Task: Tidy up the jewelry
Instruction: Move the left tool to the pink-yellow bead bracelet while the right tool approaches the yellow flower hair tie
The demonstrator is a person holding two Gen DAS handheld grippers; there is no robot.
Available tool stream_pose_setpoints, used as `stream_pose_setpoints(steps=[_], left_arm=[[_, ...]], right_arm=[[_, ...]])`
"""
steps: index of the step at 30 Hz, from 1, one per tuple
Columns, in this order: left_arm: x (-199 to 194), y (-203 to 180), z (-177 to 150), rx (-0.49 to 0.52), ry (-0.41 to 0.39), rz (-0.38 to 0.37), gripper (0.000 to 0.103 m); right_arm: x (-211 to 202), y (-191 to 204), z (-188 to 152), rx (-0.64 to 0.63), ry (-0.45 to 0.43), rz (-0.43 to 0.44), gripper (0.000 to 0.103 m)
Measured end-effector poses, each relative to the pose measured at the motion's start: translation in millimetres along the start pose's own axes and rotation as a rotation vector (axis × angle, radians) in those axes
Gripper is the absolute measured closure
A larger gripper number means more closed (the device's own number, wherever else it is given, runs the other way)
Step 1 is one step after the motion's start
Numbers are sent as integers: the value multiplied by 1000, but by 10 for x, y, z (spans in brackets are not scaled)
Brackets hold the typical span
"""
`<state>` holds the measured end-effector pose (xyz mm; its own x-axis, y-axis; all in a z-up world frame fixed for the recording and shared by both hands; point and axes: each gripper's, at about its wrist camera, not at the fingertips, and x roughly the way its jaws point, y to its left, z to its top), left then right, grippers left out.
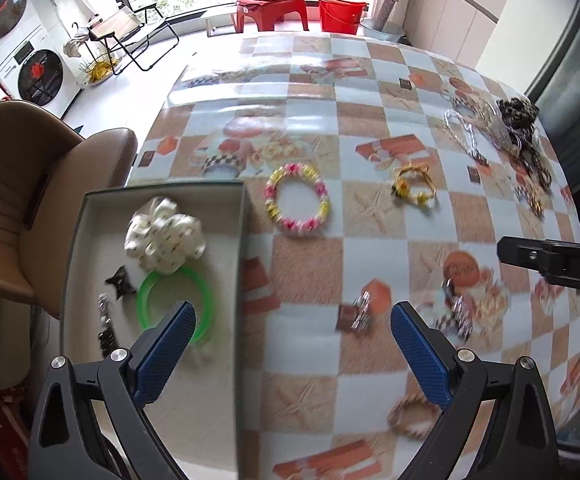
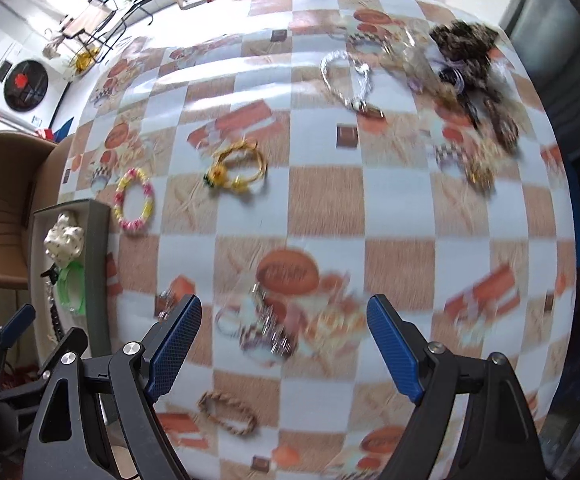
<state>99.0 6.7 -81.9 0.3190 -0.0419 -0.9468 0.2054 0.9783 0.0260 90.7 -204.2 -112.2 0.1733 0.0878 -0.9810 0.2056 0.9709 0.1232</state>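
The left claw [image 1: 291,322] stood wide apart and empty, straddling the tray's [image 1: 245,216] right wall, with one pad over the green bangle [image 1: 206,292] lying in the tray beside a white scrunchie [image 1: 164,234], a black clip [image 1: 120,282] and a dark chain [image 1: 106,320]; the right claw [image 2: 284,316] was likewise spread with nothing between its pads, hanging over the checked cloth [image 2: 321,204]; just ahead of it, between the pads as the wrist view framed them, lay a silver clip [image 2: 270,326], blurred, touching the cloth and not the claw; judging by its look it was light, stiff and slick metal, so a pinch across its narrow body seemed safer than at the ends, where it might skid; a braided band [image 2: 228,408] lay nearer the right wrist, below the left pad, soft and easy to squeeze anywhere on its ring; the pink bead ring [image 1: 295,200] sat just beside the tray's far corner, the yellow bracelet [image 1: 413,186] further right, well apart from both claws; a heap of chains and a dark scrunchie [image 2: 465,46] waited at the far right edge
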Motion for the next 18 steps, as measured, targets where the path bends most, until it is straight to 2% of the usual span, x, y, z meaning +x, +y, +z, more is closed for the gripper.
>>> stream_pose_setpoints(steps=[8,11,12,13,15,18], left_arm=[[262,-185,349,-47,-13,26,3],[389,-227,429,-52,-7,37,5],[436,-242,454,-51,-3,44,12],[481,-256,476,-48,8,49,14],[584,-279,513,-48,27,52,14],[716,-307,551,-44,40,66,14]], right_arm=[[199,80,514,-170,-24,-2,16],[300,150,643,-245,-23,11,25],[334,168,672,-264,-22,12,27],[378,185,706,-288,-18,13,28],[466,211,761,-324,-7,16,35],[560,231,814,-362,7,31,39]])
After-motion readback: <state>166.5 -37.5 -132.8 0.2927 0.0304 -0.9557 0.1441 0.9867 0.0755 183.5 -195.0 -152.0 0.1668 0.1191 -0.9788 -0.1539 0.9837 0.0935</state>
